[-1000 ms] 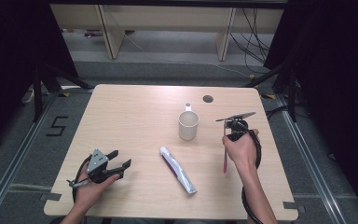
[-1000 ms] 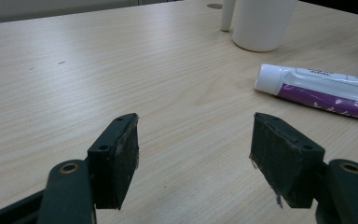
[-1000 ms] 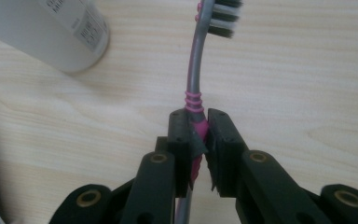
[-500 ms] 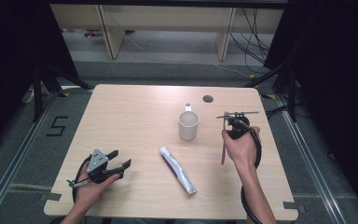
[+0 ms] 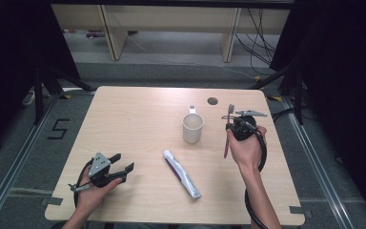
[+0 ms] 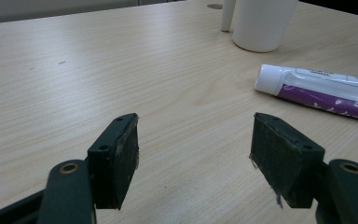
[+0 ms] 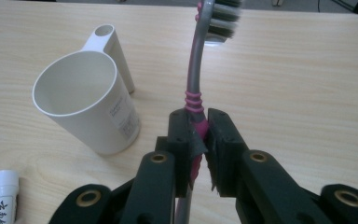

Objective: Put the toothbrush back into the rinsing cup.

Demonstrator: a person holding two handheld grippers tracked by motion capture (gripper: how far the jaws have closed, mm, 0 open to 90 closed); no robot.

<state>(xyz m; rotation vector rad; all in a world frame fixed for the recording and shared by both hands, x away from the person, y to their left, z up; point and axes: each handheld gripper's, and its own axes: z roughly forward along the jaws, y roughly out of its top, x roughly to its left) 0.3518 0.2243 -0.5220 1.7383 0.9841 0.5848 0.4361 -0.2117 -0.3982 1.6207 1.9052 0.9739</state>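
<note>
My right gripper [image 7: 199,140] is shut on a pink and grey toothbrush [image 7: 196,88], its bristle head pointing away from me and its handle running back under the hand. In the high view this right gripper [image 5: 232,128] is held above the table, just right of a white cup [image 5: 192,128] with a flat handle. The empty white cup [image 7: 86,107] stands to the left of the jaws. A white and purple toothpaste tube [image 5: 182,173] lies in the middle of the table. My left gripper [image 5: 122,163] rests at the front left, open and empty; the toothpaste tube [image 6: 317,88] lies beyond its right jaw.
The light wooden table [image 5: 133,119] has a round cable hole [image 5: 212,101] near its far edge. Cables trail from both grippers. Dark floor, black frame legs and shelving surround the table.
The right hand has tipped the toothbrush, so its head now points up and away beside the cup. The left gripper has stayed where it was.
</note>
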